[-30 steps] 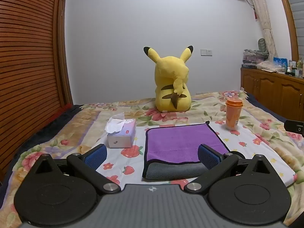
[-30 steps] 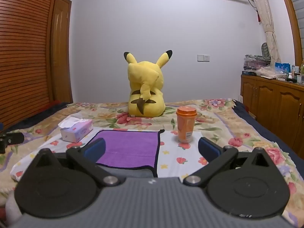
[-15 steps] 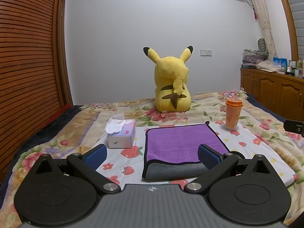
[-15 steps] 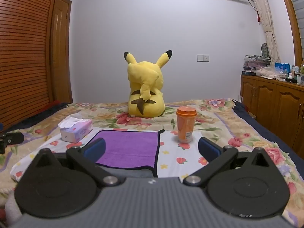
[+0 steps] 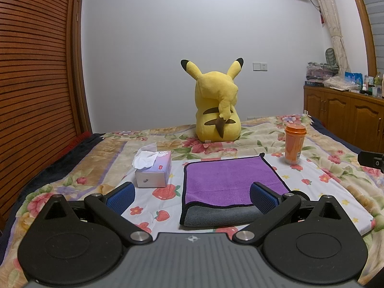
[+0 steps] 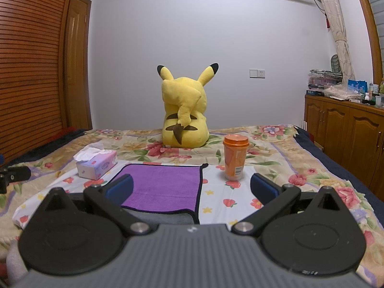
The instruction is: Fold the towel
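Observation:
A purple towel [image 5: 228,180] with a black border and a grey underside lies flat on the flowered bed, its near edge folded so the grey shows. It also shows in the right wrist view [image 6: 163,187]. My left gripper [image 5: 192,195] is open and empty, hovering just in front of the towel's near left part. My right gripper [image 6: 190,187] is open and empty, in front of the towel's near right corner.
A tissue box [image 5: 153,170] stands left of the towel. An orange cup [image 5: 294,144] stands to its right. A yellow plush toy [image 5: 216,105] sits at the back. A wooden cabinet [image 6: 345,129] lines the right wall, a slatted door [image 5: 31,96] the left.

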Available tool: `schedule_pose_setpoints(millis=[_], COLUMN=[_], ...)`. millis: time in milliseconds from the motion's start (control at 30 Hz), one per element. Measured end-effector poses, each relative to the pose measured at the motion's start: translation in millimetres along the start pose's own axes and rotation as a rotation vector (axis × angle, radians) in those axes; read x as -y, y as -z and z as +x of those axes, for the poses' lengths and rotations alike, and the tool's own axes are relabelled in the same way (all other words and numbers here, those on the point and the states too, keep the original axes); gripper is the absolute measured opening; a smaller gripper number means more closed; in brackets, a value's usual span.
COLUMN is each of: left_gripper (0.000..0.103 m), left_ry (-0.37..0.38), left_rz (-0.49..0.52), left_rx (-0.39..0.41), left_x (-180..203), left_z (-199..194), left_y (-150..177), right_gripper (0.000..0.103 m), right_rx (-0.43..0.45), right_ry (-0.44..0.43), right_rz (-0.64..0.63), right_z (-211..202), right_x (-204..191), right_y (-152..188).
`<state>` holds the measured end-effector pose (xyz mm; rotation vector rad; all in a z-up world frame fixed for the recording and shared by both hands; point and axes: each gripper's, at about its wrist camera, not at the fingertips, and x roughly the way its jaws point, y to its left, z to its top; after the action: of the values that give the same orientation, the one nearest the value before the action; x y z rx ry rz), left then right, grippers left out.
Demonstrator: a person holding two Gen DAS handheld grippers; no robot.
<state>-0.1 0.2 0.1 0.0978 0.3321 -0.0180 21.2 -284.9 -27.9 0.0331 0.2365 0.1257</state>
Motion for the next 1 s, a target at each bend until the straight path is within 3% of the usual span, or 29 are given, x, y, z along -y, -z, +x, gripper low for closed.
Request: schedule_pose_setpoints(millis=[1000], left_gripper=[0.103], left_ry=[-0.001], left_rz=[0.004], left_rx=[0.000], left_x=[0.0], left_z=[-0.1], left_y=[0.1], right_gripper=[0.103], right_rx=[-0.001], right_ry=[0.001], right_rz=[-0.004], right_z=[0.0], right_x=[-2.6], right_y=[-0.1])
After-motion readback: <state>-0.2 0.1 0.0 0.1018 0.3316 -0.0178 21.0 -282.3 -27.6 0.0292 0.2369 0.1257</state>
